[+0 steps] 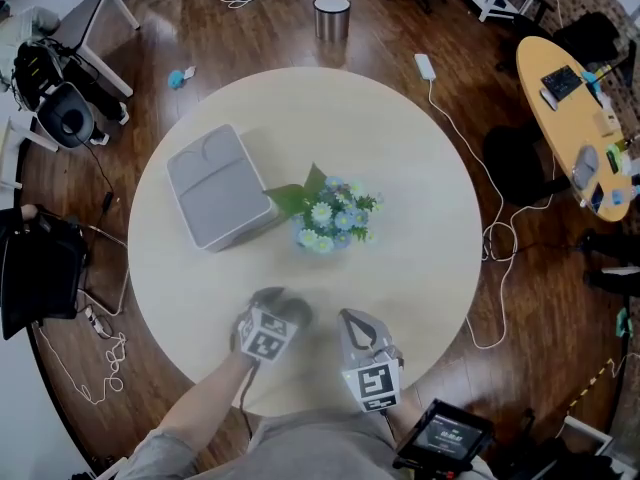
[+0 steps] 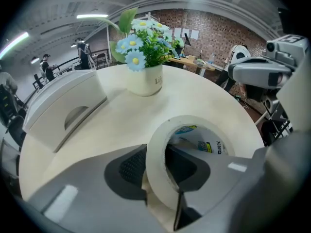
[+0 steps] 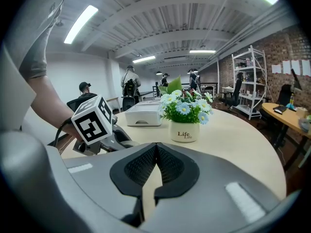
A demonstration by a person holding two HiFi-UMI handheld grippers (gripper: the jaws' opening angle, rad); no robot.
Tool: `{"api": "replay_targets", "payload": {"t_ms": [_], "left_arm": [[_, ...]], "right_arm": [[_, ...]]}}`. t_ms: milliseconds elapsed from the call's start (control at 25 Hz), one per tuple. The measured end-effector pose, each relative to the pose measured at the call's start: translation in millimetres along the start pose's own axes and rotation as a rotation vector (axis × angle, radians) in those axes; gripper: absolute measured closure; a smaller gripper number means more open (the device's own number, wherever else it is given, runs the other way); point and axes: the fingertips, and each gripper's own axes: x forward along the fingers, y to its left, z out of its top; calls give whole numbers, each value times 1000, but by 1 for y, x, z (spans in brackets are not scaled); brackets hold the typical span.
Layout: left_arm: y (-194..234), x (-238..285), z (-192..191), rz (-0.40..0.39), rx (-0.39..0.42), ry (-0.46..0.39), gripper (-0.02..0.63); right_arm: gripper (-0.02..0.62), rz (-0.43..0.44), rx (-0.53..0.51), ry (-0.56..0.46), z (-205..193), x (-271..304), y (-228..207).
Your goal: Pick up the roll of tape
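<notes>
A: Where is the roll of tape (image 2: 194, 122)?
B: On the table (image 2: 209, 98), before the flower pot (image 2: 144, 80) — the left gripper (image 2: 156, 165) clamps its wall, one jaw inside the ring.
A: The right gripper (image 3: 155, 147)?
B: Jaws together, empty.

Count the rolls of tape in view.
1. The roll of tape sits with its wall clamped in the left gripper, one jaw inside its hole. More could hide behind the grey box.
</notes>
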Motion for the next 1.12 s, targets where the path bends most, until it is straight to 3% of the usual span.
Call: {"api": "replay_targets", "payload": {"t_ms": [240, 600, 840, 1120], "left_arm": [[-4, -11, 6, 45, 16, -61, 486], [-18, -50, 18, 158, 50, -243, 489], [-23, -82, 25, 240, 20, -379, 491], [-34, -127, 32, 320, -45, -473, 492]], "right_arm": [[581, -11, -7, -13, 1, -13, 0], [581, 2, -26, -60, 11, -33, 9], [581, 1, -50, -108, 21, -46, 9], [581, 32, -93, -160, 38, -61, 12]]}}
